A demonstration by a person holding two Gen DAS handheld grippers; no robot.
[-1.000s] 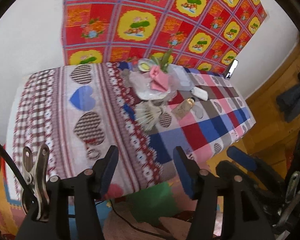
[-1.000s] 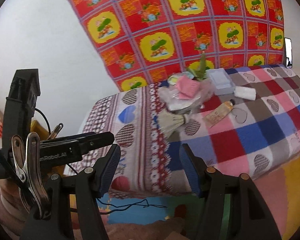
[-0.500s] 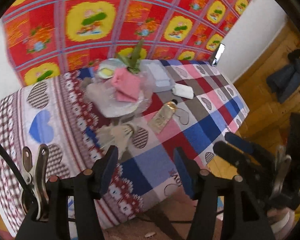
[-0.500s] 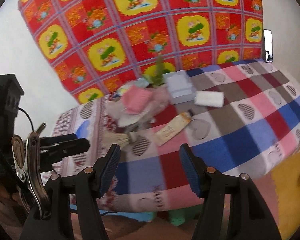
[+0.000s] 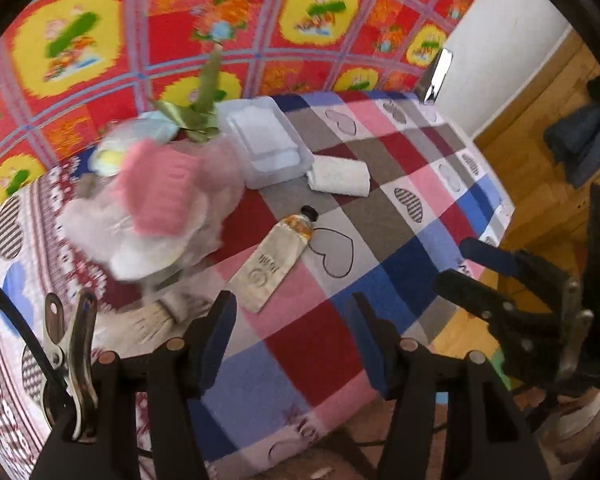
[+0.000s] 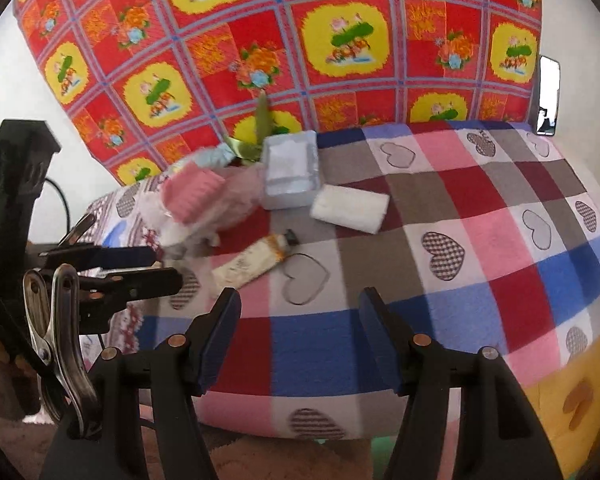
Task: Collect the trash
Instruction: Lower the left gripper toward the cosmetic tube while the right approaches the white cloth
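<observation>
A table under a checked heart-pattern cloth (image 5: 384, 216) holds the litter. A squeezed cream tube (image 5: 274, 258) with a black cap lies in the middle. Behind it are a white rolled tissue (image 5: 339, 176), a clear plastic box (image 5: 266, 140) and a crumpled clear bag with a pink cloth (image 5: 162, 188) on top. My left gripper (image 5: 291, 320) hangs open and empty just short of the tube. My right gripper (image 6: 300, 312) is also open and empty, over the cloth in front of the tube (image 6: 252, 260). Each gripper shows in the other's view, left gripper (image 6: 166, 267) and right gripper (image 5: 452, 262).
A feathery white shuttlecock-like thing (image 5: 156, 320) lies by my left finger. A green leaf (image 5: 204, 92) sticks up at the back. A red and yellow patterned sheet (image 6: 340, 40) hangs on the wall. A phone (image 6: 548, 96) leans at the far right corner. Wooden floor (image 5: 540, 120) lies right of the table.
Both grippers have come forward and down over the table, so the tube, tissue and bag now look larger and nearer. Their jaws stay equally wide.
</observation>
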